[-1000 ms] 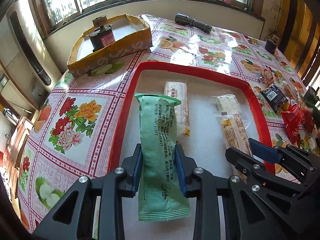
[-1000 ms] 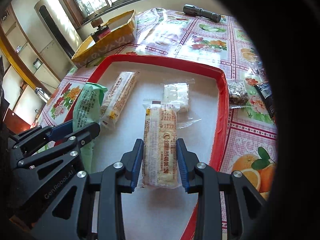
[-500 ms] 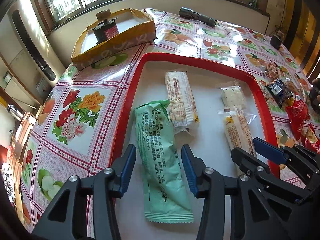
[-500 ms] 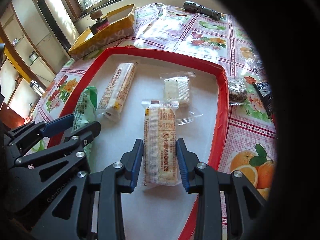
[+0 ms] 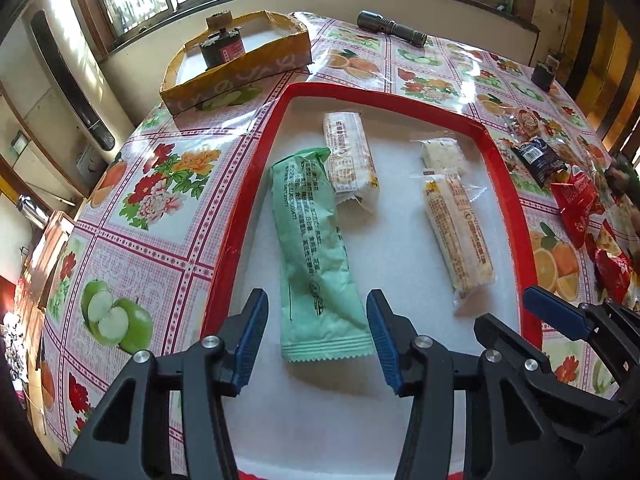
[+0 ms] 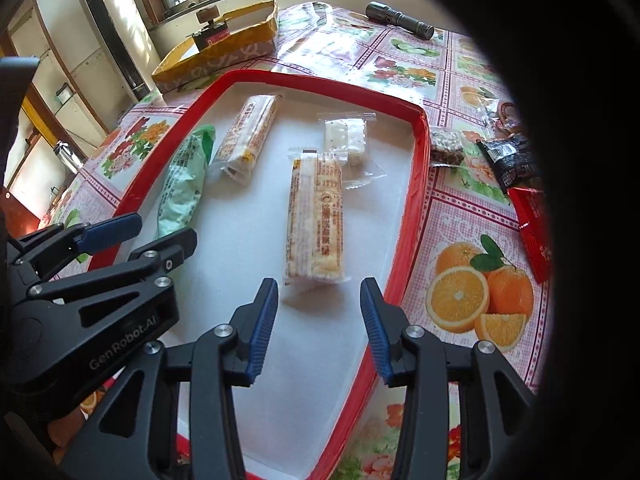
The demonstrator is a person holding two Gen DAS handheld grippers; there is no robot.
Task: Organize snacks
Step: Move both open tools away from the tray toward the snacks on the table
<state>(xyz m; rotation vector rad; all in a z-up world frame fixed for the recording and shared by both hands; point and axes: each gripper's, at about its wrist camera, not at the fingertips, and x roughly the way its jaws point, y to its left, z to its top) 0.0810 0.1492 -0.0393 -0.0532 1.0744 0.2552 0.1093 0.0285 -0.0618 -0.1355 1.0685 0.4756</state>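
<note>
Both grippers have let go since a second ago: the left gripper [image 5: 316, 320], which then pinched the green snack packet [image 5: 316, 248], now has its jaws spreading, blue pads clear of the wrapper on either side, and the packet's near end lies flat between them on the tray floor. The right gripper [image 6: 318, 312] has likewise freed the cream-coloured cracker bar [image 6: 316, 216]; its jaws are opening too and have drawn back, so the bar lies just ahead of the fingertips, not between them.

Around the red-rimmed tray [image 5: 240, 216] the table wears a fruit-and-flower oilcloth [image 5: 168, 184]. Beyond the tray's far left corner stands a shallow yellow cardboard box [image 5: 240, 76] with a dark cylindrical item with a red label [image 5: 222, 48] inside. A black flashlight [image 5: 390, 32] lies near the window wall. To the right of the tray, loose wrappers crowd the cloth: a dark packet [image 5: 540, 160], red packets [image 5: 576, 208], and a brown grain bar [image 6: 446, 146] touching or just beside the tray's outer rim. Nothing lies across either gripper's path to the tray.

Inside the tray lie four snacks: the green packet nearest the left rim, a white printed bar [image 5: 350, 160] just beside it at its far end, a small clear-wrapped white square [image 5: 442, 154], and the cracker bar overlapping that square's wrapper edge.
</note>
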